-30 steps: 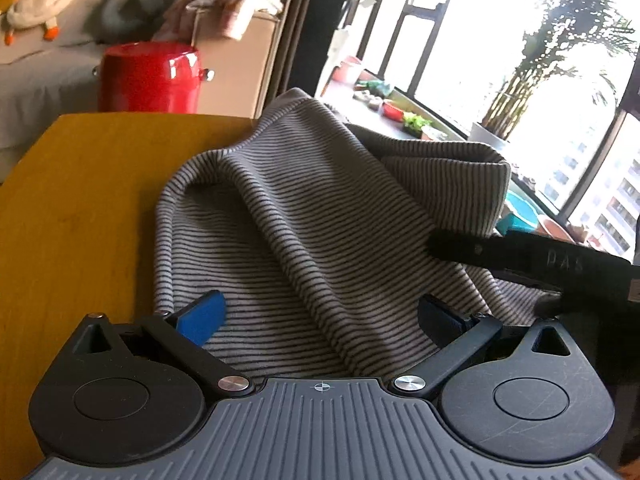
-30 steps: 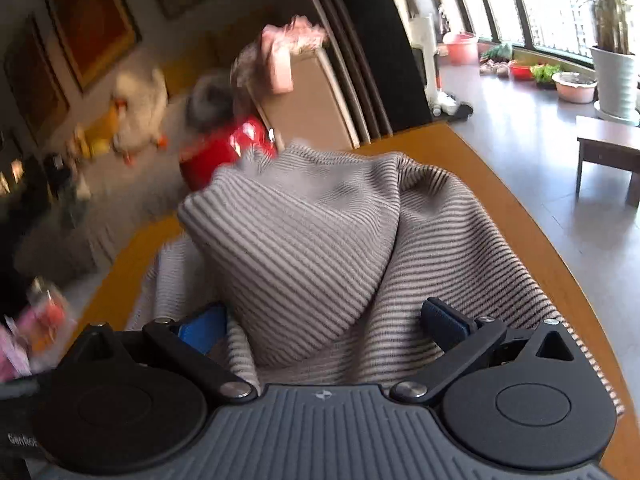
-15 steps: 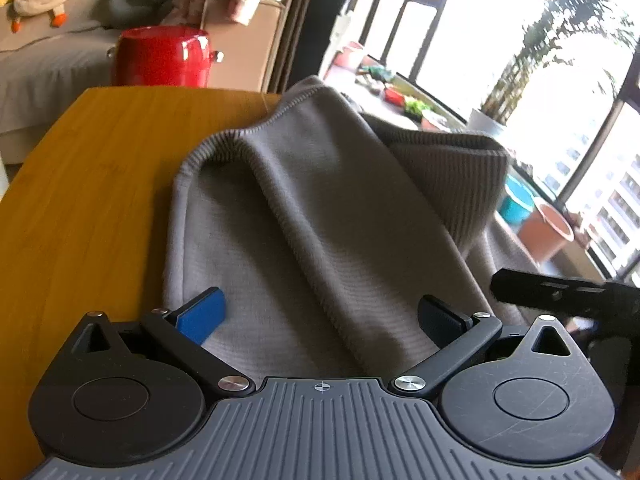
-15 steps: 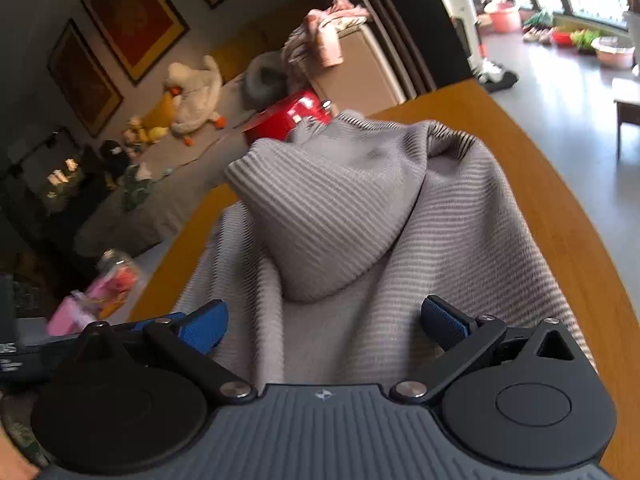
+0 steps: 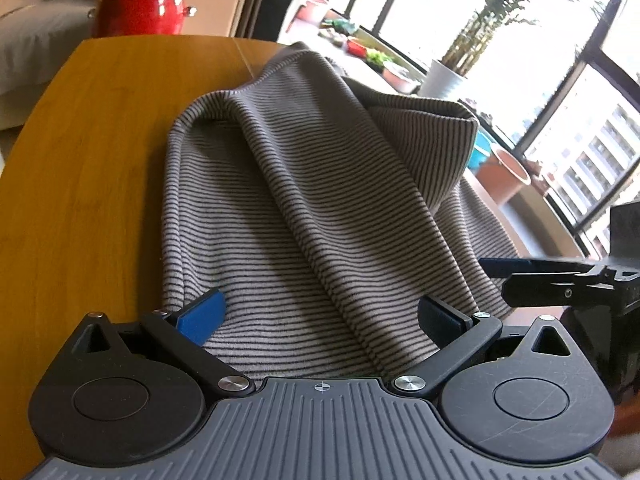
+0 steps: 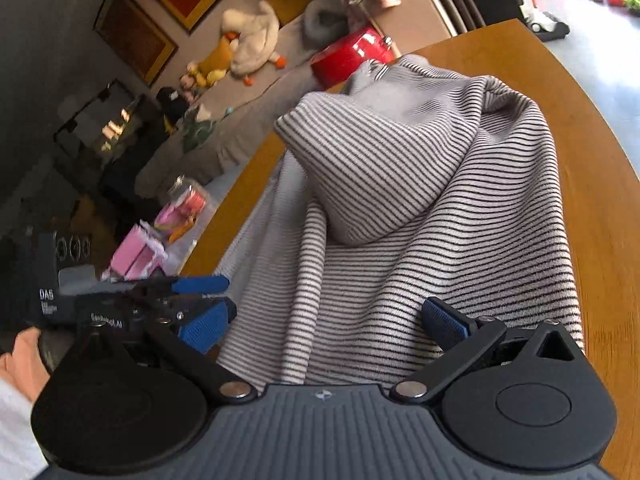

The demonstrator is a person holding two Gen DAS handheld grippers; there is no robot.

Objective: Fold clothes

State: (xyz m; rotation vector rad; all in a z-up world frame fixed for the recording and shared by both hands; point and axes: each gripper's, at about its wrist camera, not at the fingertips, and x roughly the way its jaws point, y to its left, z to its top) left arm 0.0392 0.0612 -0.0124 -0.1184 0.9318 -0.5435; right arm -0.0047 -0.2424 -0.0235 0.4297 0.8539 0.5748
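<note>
On the round wooden table [image 5: 92,152] lies the striped grey garment [image 5: 304,216], and it is still far from a neat fold. Its near hem is spread out just in front of my two grippers, while the far part is heaped up and turned back toward me, so that a loose flap [image 6: 372,168] with a ribbed edge hangs over the middle. I judge that one rough fold is started but not flat: there are deep creases running from the near hem to the far edge, and the sides are not brought in. My left gripper [image 5: 320,314] stands with its blue pads wide apart, the cloth lies between them, and nothing is pinched. My right gripper [image 6: 324,322] is the same, jaws spread, with the hem under and between the fingers but not clamped. In the right wrist view I see the left gripper [image 6: 200,300] close at the left side, near the edge of the garment, and my hand [image 6: 24,364] behind it. What is left, as I think, is to take the hem or the flap, smooth it down, fold the sides and make the final fold. Beyond the table stands a red pot [image 5: 140,10], well apart from the work.
</note>
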